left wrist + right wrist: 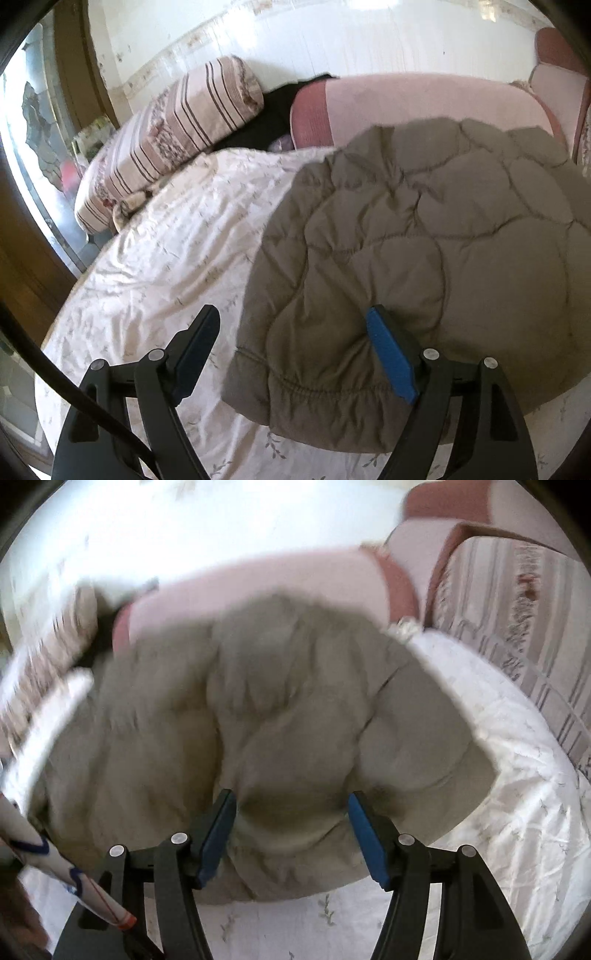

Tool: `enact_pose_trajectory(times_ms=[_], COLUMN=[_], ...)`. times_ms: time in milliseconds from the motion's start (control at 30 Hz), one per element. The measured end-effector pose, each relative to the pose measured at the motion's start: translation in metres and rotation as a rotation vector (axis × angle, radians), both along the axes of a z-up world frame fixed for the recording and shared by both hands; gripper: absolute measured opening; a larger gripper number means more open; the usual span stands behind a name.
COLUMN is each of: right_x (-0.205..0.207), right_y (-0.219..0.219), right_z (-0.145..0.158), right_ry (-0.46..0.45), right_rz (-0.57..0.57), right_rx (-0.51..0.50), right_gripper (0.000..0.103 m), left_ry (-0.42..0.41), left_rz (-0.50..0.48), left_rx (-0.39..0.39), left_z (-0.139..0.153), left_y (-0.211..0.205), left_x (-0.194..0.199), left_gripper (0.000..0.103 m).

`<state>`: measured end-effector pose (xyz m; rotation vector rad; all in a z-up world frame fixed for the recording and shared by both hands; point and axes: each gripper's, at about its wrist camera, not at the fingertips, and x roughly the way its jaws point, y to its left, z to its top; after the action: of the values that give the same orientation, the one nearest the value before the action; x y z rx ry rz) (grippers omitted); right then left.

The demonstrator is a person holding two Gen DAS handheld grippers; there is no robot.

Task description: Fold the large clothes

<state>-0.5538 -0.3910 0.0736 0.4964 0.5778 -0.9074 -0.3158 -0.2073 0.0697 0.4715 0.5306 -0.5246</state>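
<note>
Daylight scene, bright. Left wrist view mostly sharp; window (40, 155) at the left edge is blown out and the wall (332, 33) behind glares white. Strong fisheye bending, dark vignette in all corners. Soft shadows in the quilted jacket (424, 258) folds. Right wrist view heavily motion-blurred: jacket seams smeared, striped bedding (517, 635) streaked, upper left washed out; only the near bedsheet (517, 830) holds some detail.

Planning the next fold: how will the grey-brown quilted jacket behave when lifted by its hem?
The quilted jacket looks puffy and soft, so it will probably sag and drape rather than hold shape. Its padded panels suggest it is light for its bulk. The gathered hem may give firmer purchase than the smooth shell, which could slip.
</note>
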Motion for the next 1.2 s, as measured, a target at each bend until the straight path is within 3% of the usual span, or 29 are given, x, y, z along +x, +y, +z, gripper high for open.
enact_pose_trajectory(times_ms=[100,267,433,600,667,767,833,967,1067,1200], right_x=[-0.022,-0.048,-0.048,-0.087,-0.109,-0.140,-0.157,-0.178,-0.180,-0.171], right_y=[-0.009,-0.055,-0.061,-0.068,-0.073,-0.088,-0.097,-0.110,-0.112,-0.118], right_z=[0.014,-0.027,-0.036,-0.014,-0.010,-0.025,-0.043,-0.081,-0.088,-0.089], right_ry=[-0.005,-0.035,-0.021,-0.233,-0.252,-0.300,-0.366,-0.550,-0.636,-0.637], right_rz=[-0.106,-0.148,-0.083,-0.130,-0.209,-0.307,-0.346,-0.373,-0.360,-0.330], right_rx=[-0.065,0.188,0.213,0.258,0.238,0.298,0.385,0.545,0.573,0.538], right_gripper=[0.068,0.063,0.064,0.062,0.063,0.070,0.070,0.079,0.079,0.079], left_ry=[-0.013,0.105,0.098,0.137,0.142,0.266,0.389,0.533,0.657,0.790], left_rz=[0.015,0.040,0.032,0.099,0.147,0.183,0.205,0.209,0.208,0.193], left_rx=[0.012,0.044,0.040,-0.077,-0.092,-0.099,-0.148,-0.238,-0.324,-0.417], left_z=[-0.001,-0.021,-0.019,0.006,0.009,-0.003,-0.012,-0.018,-0.024,-0.033], left_y=[-0.001,-0.006,-0.004,0.024,0.036,0.045,0.054,0.067,0.080,0.095], left_x=[0.001,0.020,0.020,0.036,0.048,0.069,0.082,0.094,0.102,0.107], left_gripper=[0.081,0.082,0.082,0.082,0.082,0.082,0.082,0.082,0.082,0.082])
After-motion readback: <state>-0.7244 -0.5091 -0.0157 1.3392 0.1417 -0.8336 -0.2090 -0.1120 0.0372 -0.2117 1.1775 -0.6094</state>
